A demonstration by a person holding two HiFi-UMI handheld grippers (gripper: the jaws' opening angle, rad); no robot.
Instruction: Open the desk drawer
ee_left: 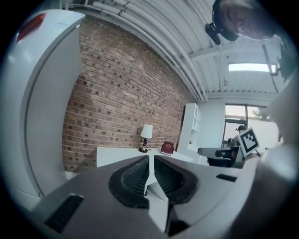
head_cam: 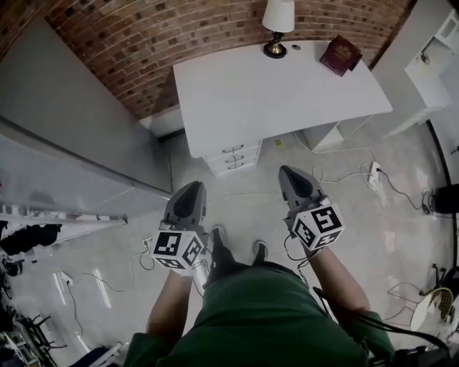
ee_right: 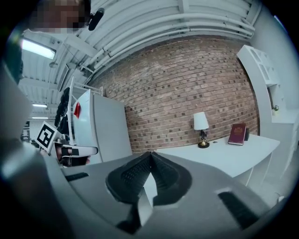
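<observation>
The white desk (head_cam: 272,86) stands against the brick wall. Its stack of closed drawers (head_cam: 233,158) with metal handles sits under the left end. Both grippers hover over the floor, well short of the desk, and point toward it. My left gripper (head_cam: 193,185) is below the drawers; its jaws are barely open, a thin slit (ee_left: 150,158) with nothing in it. My right gripper (head_cam: 285,169) is to the right of the drawers, its tips meeting, shut and empty (ee_right: 150,154). In both gripper views the jaws hide the drawers; only the desk top (ee_right: 224,156) shows.
A lamp (head_cam: 278,21) and a red book (head_cam: 341,55) stand on the desk's far side. A tall grey-white cabinet (head_cam: 64,143) fills the left. Cables and a power strip (head_cam: 373,174) lie on the floor right of the drawers. White shelving (head_cam: 430,64) stands at the right.
</observation>
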